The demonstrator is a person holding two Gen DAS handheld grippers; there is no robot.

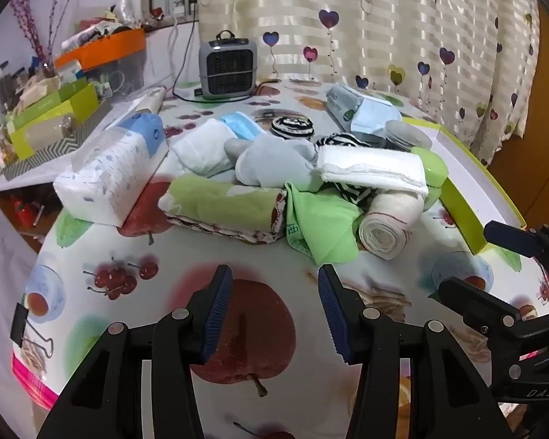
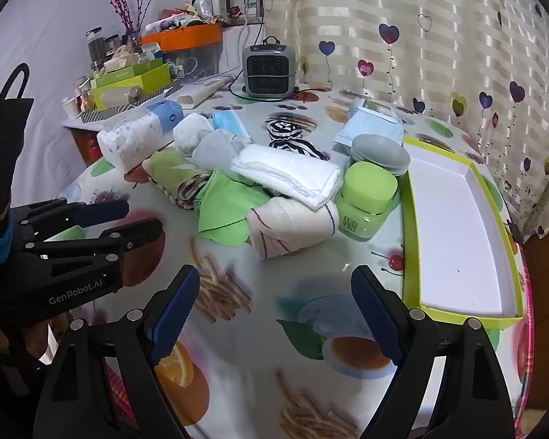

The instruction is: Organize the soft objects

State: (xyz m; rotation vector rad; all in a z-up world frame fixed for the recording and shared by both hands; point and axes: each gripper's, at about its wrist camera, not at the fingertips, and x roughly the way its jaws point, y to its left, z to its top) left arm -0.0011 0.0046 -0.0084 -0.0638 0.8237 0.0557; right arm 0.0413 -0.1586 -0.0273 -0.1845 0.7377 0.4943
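Note:
A heap of soft things lies mid-table: a rolled cream bandage (image 1: 388, 225) (image 2: 292, 221), a green cloth (image 1: 320, 225) (image 2: 227, 206), a folded white towel (image 1: 373, 170) (image 2: 289, 172), a grey sock bundle (image 1: 271, 162), a green-patterned rolled cloth (image 1: 219, 205), zebra-striped fabric (image 2: 292, 135) and blue face masks (image 1: 243, 124). The white tray with a lime rim (image 2: 457, 234) lies at the right, nothing in it. My left gripper (image 1: 274, 311) hangs open over the bare tablecloth, short of the heap. My right gripper (image 2: 274, 314) is open too, nearer the tray, nothing between its fingers.
A tissue pack (image 1: 109, 179) lies left of the heap. A green jar (image 2: 368, 201) and a grey-lidded jar (image 2: 380, 153) stand beside the tray. A small grey heater (image 1: 227, 67) stands at the back. Boxes crowd a side shelf (image 1: 51, 117). A heart-print curtain (image 2: 439, 36) hangs behind.

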